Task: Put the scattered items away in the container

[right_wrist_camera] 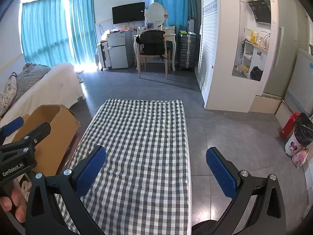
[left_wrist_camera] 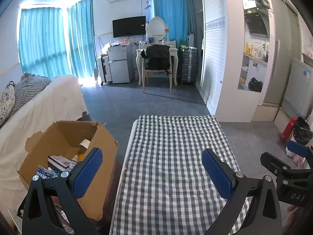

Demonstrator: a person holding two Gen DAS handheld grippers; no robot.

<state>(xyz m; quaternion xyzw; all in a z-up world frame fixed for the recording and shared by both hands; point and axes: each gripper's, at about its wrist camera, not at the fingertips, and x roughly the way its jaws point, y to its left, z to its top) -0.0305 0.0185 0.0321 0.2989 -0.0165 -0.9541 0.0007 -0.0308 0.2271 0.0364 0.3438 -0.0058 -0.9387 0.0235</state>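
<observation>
The left claw is held up over the near end of a table with a checked cloth. It points straight ahead, down the length of the table. Its two blue pads are spread wide apart. Nothing is between them and they touch nothing. The left pad hangs in front of the cardboard box, which sits just beside the table on the left.

The box is open at the top. Inside it lie the small things: a dark box with a white label, a blue packet, a little white bottle and a bottle with an orange body. They are piled close together, touching, at the bottom.

The right claw is held beside the left one, over the right part of the same cloth. It points ahead too. Its blue pads are wide apart as well and hold nothing. The right pad hangs past the table edge, over the grey floor.

In the right view, fingers show at the bottom left, next to the black body of the left claw. The box shows behind it.

The cloth has nothing on it in either view.
</observation>
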